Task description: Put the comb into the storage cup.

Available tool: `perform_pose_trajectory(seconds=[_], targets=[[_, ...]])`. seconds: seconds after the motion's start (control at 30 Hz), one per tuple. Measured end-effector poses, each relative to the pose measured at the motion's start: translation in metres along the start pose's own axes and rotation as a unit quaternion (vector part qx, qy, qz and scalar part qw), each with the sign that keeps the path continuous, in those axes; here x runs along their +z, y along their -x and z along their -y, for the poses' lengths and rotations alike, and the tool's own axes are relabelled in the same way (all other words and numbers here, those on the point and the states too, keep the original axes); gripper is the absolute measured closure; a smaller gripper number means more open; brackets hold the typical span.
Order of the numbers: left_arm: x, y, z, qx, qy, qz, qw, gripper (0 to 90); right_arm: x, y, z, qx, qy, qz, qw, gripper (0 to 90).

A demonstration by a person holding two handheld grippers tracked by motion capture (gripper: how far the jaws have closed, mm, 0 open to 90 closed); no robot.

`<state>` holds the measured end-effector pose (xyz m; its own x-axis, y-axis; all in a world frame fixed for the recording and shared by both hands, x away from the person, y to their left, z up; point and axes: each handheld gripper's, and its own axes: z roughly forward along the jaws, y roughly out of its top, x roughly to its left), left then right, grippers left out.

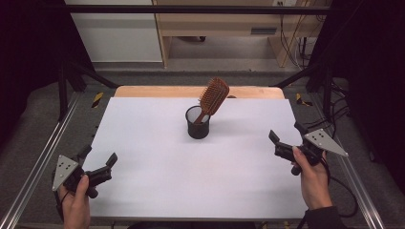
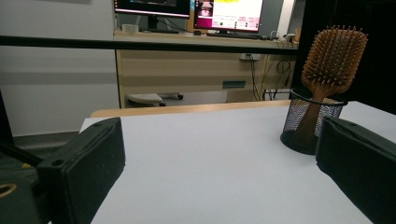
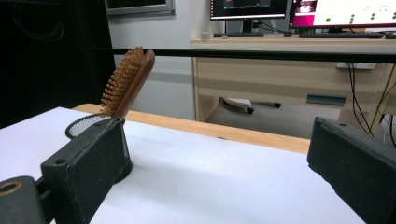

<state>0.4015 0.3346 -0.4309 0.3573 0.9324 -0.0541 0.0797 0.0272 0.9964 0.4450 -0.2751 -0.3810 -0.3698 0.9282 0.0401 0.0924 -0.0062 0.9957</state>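
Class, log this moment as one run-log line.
left gripper: open, idle | right gripper: open, idle | brown wooden paddle hairbrush: handle-down, leaning in black mesh cup

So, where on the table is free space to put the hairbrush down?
The white table is bare between the left gripper and right gripper, in front of the mesh cup. The cup itself, holding the hairbrush, is the single crowded spot.

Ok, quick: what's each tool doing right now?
Left tool: open, holding nothing, resting at the table's near-left edge.
Right tool: open, holding nothing, at the right edge.
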Motion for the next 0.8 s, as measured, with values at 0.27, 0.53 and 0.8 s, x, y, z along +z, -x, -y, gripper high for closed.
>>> perform_pose_trajectory(seconds=[0.27,0.53,0.8], targets=[[0.000,0.002,0.000,0.001,-0.003,0.006,1.0000,1.5,-0.010,0.004,0.018,0.005,-0.008,0.003,1.0000,4.9],[-0.007,0.003,0.001,0.006,-0.002,0.007,1.0000,1.5,-0.015,0.003,0.034,0.006,-0.020,-0.007,0.9998,5.1],[-0.008,0.004,0.001,0.006,-0.002,0.011,0.9999,1.4,-0.016,-0.001,0.049,0.006,-0.026,-0.011,0.9996,5.1]])
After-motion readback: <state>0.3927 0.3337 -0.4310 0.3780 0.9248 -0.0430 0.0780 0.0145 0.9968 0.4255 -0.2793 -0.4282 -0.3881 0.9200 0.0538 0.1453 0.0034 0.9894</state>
